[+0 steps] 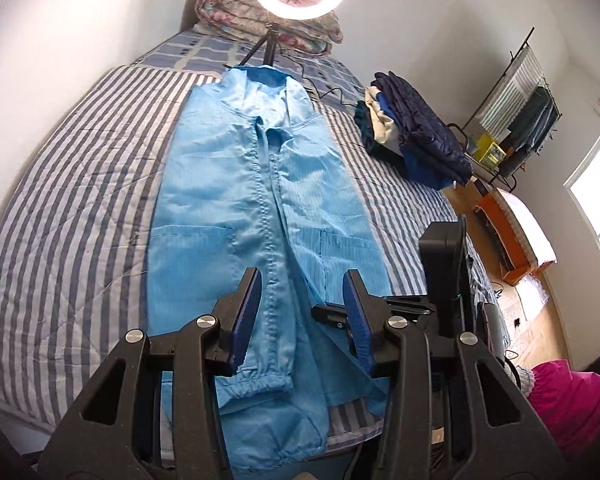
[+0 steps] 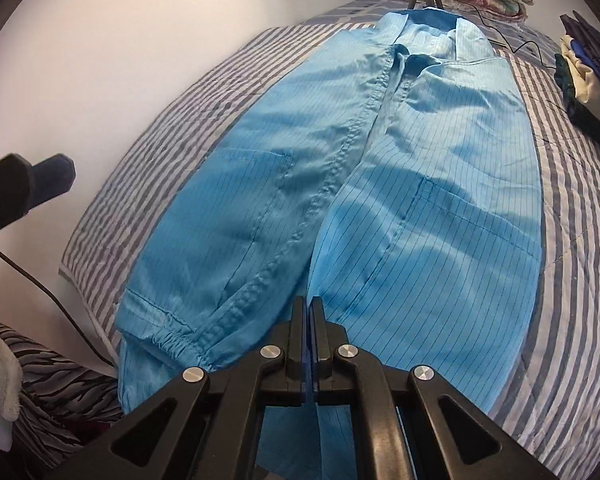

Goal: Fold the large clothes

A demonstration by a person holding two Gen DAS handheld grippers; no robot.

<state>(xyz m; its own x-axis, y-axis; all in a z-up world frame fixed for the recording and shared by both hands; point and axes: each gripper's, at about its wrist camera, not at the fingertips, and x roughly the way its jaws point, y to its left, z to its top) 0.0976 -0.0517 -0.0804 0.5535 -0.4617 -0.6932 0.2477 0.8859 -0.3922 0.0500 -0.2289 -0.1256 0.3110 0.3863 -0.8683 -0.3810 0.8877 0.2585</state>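
While the blue coat (image 1: pixel 236 200) lies flat along the striped bed (image 1: pixel 72 208), sleeves folded in, the left gripper (image 1: pixel 302 316) hangs spread and empty above its hem; the right gripper (image 2: pixel 309 312) is pressed together.

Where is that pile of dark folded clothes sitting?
In the left wrist view, the pile of dark clothes sits on the striped bed's right edge, right of the blue garment, near its collar end.
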